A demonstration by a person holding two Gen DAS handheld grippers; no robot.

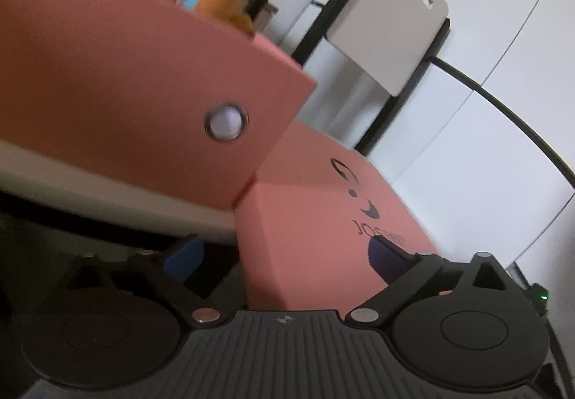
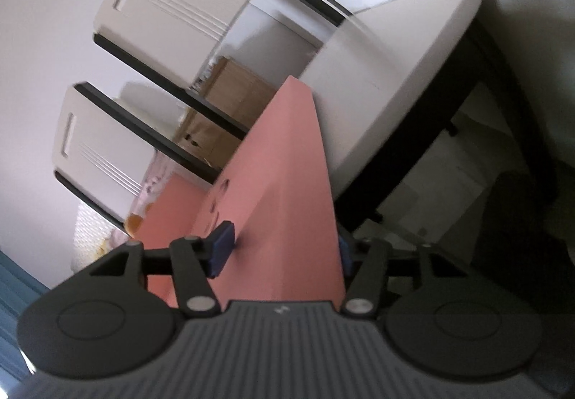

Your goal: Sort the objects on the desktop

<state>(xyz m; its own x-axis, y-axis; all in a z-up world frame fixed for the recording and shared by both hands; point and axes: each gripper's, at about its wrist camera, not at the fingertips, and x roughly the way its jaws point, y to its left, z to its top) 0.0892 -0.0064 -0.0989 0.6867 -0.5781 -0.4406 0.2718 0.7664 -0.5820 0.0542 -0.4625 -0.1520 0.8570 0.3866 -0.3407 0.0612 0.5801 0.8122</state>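
Note:
A pink box [image 1: 305,219] with dark printed lettering fills the left wrist view, tilted. Its pink lid flap [image 1: 125,93] with a round metal snap [image 1: 226,122] stands open above it. My left gripper [image 1: 284,255] is shut on the box's near corner, one blue pad each side. An orange plush toy [image 1: 219,3] shows behind the flap's edge. In the right wrist view my right gripper [image 2: 284,248] is shut on the edge of the same pink box [image 2: 287,183], its blue pads [image 2: 222,248] pressed on both faces.
White chairs with black frames [image 1: 388,14] [image 2: 172,7] stand behind. A white tabletop [image 2: 395,75] with black legs is at right in the right wrist view. A cardboard box [image 2: 230,111] sits behind the pink box. A cream tabletop edge [image 1: 107,190] lies under the flap.

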